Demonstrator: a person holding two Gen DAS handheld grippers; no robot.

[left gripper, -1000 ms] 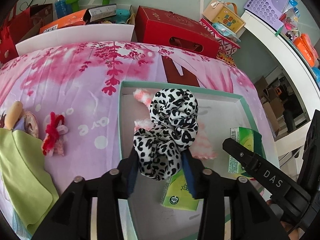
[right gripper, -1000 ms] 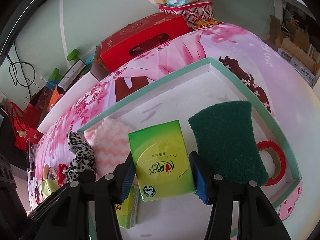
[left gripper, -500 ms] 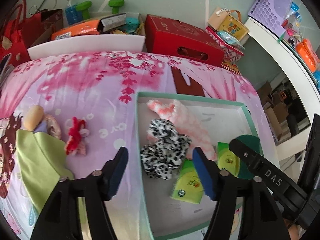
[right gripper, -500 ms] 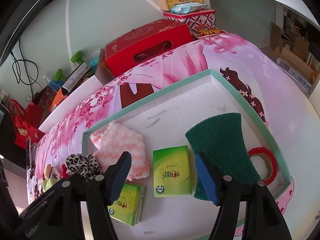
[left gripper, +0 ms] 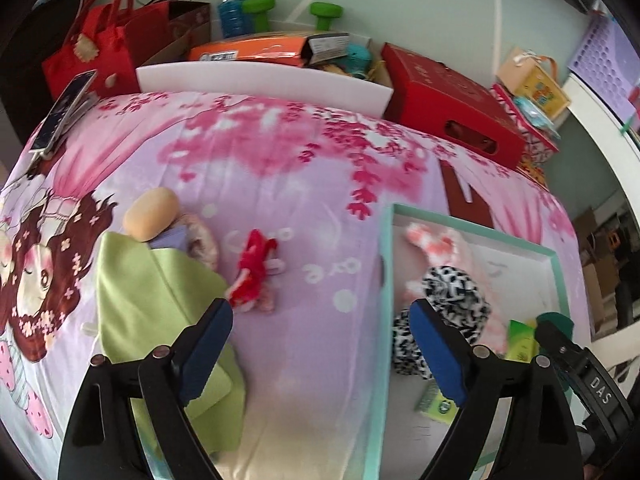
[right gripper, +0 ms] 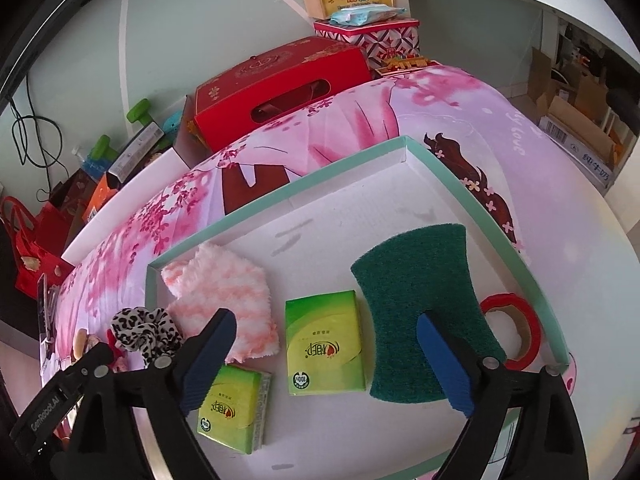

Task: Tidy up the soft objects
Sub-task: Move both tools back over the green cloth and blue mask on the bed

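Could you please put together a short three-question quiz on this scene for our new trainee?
1. True or false: the leopard-print scrunchie lies inside the tray.
2. Which lies between the pink fluffy cloth and the green scouring pad? A) red tape roll B) tissue pack C) dumbbell
3. What does the right gripper hold?

Key: 1 true; 2 B, the tissue pack; 3 nothing, its jaws stand open and have just been opening.

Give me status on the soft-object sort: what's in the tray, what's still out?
Done: leopard scrunchie, pink cloth, two tissue packs, green scrub pad and a tape roll lie in the tray. In hand: nothing; left gripper and right gripper have just been opening, with nothing pressed between the pads. Left on the sheet: red plush, green cloth, tan sponge.
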